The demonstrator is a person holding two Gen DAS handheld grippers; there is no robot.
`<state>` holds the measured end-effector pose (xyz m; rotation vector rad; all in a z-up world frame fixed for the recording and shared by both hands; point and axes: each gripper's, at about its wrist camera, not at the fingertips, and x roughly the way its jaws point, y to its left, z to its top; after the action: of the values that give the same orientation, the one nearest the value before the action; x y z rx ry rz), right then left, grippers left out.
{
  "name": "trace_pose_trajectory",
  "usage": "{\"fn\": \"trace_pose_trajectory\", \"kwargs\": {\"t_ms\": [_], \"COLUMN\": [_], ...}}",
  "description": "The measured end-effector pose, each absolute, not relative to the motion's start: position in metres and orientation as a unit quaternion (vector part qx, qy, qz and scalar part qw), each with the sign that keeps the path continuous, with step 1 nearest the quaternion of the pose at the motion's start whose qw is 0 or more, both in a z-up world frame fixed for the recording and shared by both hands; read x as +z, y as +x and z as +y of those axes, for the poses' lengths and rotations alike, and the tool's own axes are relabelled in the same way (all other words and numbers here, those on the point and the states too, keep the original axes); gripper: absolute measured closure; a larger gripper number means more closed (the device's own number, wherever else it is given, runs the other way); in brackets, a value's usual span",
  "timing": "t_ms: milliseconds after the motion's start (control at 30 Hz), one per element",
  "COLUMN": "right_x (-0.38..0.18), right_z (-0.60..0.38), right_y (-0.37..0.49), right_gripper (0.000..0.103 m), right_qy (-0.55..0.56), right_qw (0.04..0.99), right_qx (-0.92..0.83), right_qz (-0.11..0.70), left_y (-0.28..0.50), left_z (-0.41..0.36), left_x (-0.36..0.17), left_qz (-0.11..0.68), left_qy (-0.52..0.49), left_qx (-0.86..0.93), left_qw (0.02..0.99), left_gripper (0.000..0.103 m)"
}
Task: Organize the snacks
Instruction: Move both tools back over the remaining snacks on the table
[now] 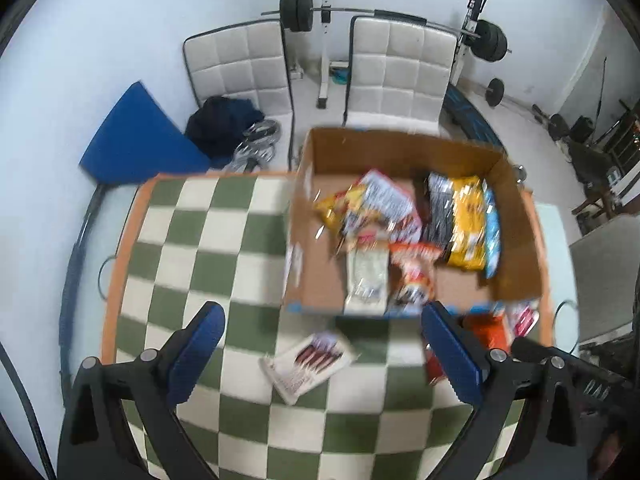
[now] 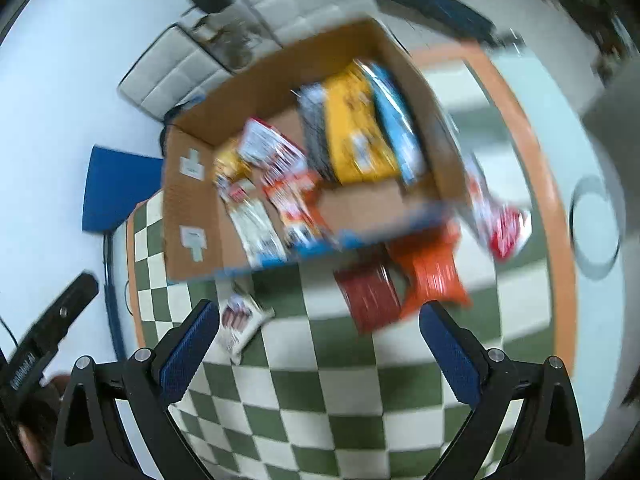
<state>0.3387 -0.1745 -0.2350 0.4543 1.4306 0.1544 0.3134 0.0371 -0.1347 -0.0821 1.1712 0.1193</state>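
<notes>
Your left gripper (image 1: 322, 350) is hovering over the checkered bench (image 1: 224, 240) with its blue fingers (image 1: 196, 356) spread wide and holding nothing. Between them a white snack packet (image 1: 308, 360) with dark red print is lying flat on the cloth, just in front of the cardboard box (image 1: 516, 240). You are seeing that box sitting open at the far side of the bench, and it is holding a loose pile of snacks: a yellow bag (image 1: 466, 224) standing along the right wall beside a light blue bag (image 1: 492, 232), a black-and-white striped pack (image 1: 438, 208) next to those, and a pale flat packet (image 1: 366, 276) lying near the front wall.

Your right gripper (image 2: 318, 344) is hanging above the same cloth, its fingers (image 2: 450, 352) also spread apart and empty. Ahead of it a dark red packet (image 2: 368, 296) and an orange bag (image 2: 430, 272) are lying side by side on the bench, just outside the box's front wall, and a red-and-white bag (image 2: 496, 216) is resting off the box's right corner. The white packet is showing here next to the left finger. This view is blurring heavily, so the print on the packets is not readable.

Behind the bench two white padded chairs (image 1: 400, 68) are standing before a barbell rack (image 1: 326, 12).
</notes>
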Motion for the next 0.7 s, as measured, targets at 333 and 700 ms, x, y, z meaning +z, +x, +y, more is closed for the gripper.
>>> {"fn": "trace_pose_trajectory", "kwargs": {"t_ms": [333,700], "right_x": [-0.335,-0.371], "right_z": [-0.162,-0.124], "right_y": [0.302,0.322], "right_gripper": [0.001,0.001], "right_qy": [0.163,0.025], "right_qw": [0.706,0.714], "right_qx": [0.065,0.089], "right_qz": [0.686,0.694], "left_y": [0.273,0.286], "left_z": [0.045,0.012], "left_x": [-0.270,-0.328], "left_qz": [0.647,0.616], "left_qy": [0.052,0.252], "left_qx": [0.062,-0.029], "left_qw": [0.758,0.746], "left_gripper": [0.002,0.002]}}
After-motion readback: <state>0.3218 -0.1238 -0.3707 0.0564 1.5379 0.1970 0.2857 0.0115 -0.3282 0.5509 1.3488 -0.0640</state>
